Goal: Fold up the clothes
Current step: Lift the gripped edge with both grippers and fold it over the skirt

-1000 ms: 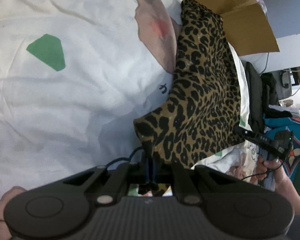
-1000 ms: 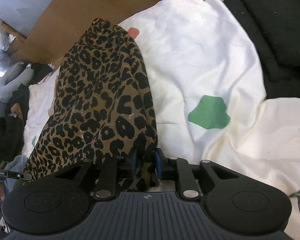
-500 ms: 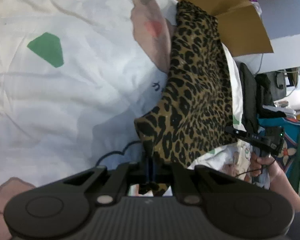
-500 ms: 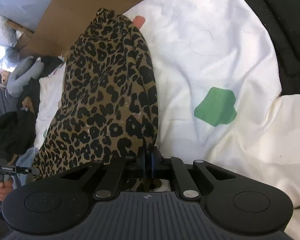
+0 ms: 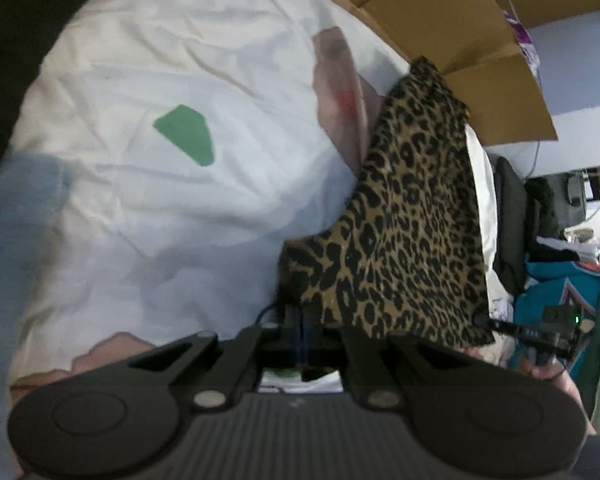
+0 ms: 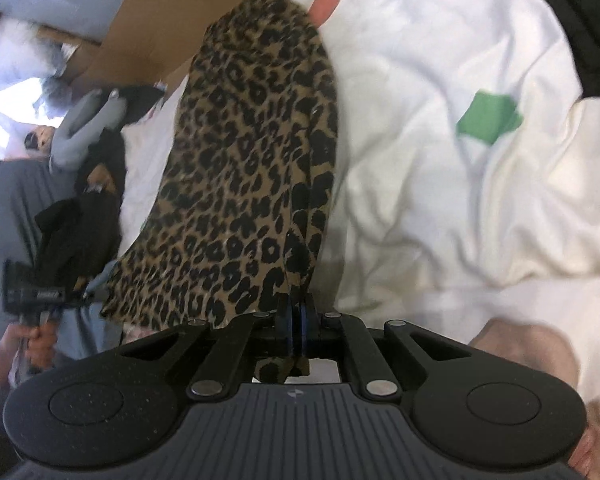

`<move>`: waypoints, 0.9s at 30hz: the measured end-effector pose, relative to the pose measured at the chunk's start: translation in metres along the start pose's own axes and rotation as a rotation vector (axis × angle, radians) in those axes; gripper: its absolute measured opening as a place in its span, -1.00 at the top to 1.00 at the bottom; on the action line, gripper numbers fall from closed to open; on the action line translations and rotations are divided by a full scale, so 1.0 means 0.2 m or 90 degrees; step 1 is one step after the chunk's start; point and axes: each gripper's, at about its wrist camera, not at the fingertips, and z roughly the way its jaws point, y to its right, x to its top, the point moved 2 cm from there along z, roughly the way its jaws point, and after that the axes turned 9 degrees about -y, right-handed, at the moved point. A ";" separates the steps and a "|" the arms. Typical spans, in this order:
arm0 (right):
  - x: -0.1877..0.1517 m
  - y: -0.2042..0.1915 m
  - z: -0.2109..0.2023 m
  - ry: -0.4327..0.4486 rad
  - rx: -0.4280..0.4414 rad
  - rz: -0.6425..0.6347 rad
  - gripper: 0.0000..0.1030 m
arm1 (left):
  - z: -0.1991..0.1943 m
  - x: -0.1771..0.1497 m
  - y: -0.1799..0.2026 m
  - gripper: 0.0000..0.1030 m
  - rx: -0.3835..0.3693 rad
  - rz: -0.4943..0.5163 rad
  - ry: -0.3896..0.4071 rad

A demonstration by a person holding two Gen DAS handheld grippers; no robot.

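White bedding [image 5: 148, 208] with a green patch [image 5: 186, 134] and pale pink printed shapes covers the bed beneath both of your tools; brown cardboard [image 5: 452, 24] stands along its far edge, and dark and teal clothing [image 5: 556, 280] is heaped beside it.

Your left tool [image 5: 300, 328] has its jaws pressed together on one near corner of the leopard-print garment [image 5: 404, 236]. In the left wrist view the cloth runs from that corner up and away toward the cardboard, its far end lying on the bedding next to a pink printed shape [image 5: 340, 92]. Your right tool [image 5: 540, 334] shows at the right edge of this view, gripped by your hand [image 5: 548, 372], just beside the garment's other near corner.

Your right tool [image 6: 297, 320] is likewise clamped shut on the leopard-print garment [image 6: 252, 168], with a small flap of cloth hanging below the closed jaws. In the right wrist view the garment stretches away from the tool as a long band, its near edge raised off the bedding [image 6: 440, 184] and its far end close to the cardboard [image 6: 152, 28]. Your left tool [image 6: 32, 294] appears at the left edge of this view, held in your hand [image 6: 24, 340]. Dark clothes [image 6: 84, 208] lie left of the garment. Both views are slightly blurred.
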 end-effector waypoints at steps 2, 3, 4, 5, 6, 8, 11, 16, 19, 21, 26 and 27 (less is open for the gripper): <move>-0.01 -0.01 0.00 -0.007 -0.005 0.000 0.98 | 0.00 0.00 0.01 0.98 0.005 0.003 -0.005; -0.02 0.00 0.00 -0.009 -0.010 -0.001 0.98 | 0.02 0.01 0.02 0.98 0.006 0.006 -0.010; -0.02 0.00 0.00 -0.011 -0.016 -0.001 0.98 | 0.04 0.01 0.03 0.98 0.006 0.006 -0.015; -0.01 0.00 0.00 -0.011 -0.024 0.002 0.98 | 0.06 0.01 0.03 0.98 0.005 0.003 -0.020; -0.01 0.01 0.00 -0.010 -0.031 0.008 0.98 | 0.08 0.00 0.03 0.98 0.004 0.001 -0.025; 0.00 0.04 0.00 -0.007 -0.044 0.017 0.98 | 0.13 0.01 0.02 0.97 0.005 -0.001 -0.043; 0.00 0.06 0.01 -0.005 -0.061 0.018 0.98 | 0.20 0.01 0.00 0.91 0.025 -0.003 -0.065; 0.00 0.08 0.05 -0.002 -0.074 0.019 0.98 | 0.20 0.01 -0.01 0.42 0.049 0.005 -0.046; 0.00 0.09 0.07 -0.002 -0.078 0.019 0.97 | 0.23 0.02 -0.02 0.25 0.048 0.006 -0.045; 0.00 0.10 0.07 -0.001 -0.081 0.017 0.97 | 0.26 0.02 -0.03 0.25 0.039 -0.004 -0.054; 0.00 0.09 0.08 0.010 -0.109 0.020 0.97 | 0.34 0.03 -0.05 0.25 0.008 -0.027 -0.058; 0.00 0.09 0.09 0.011 -0.112 0.020 0.97 | 0.35 0.03 -0.05 0.25 0.005 -0.025 -0.057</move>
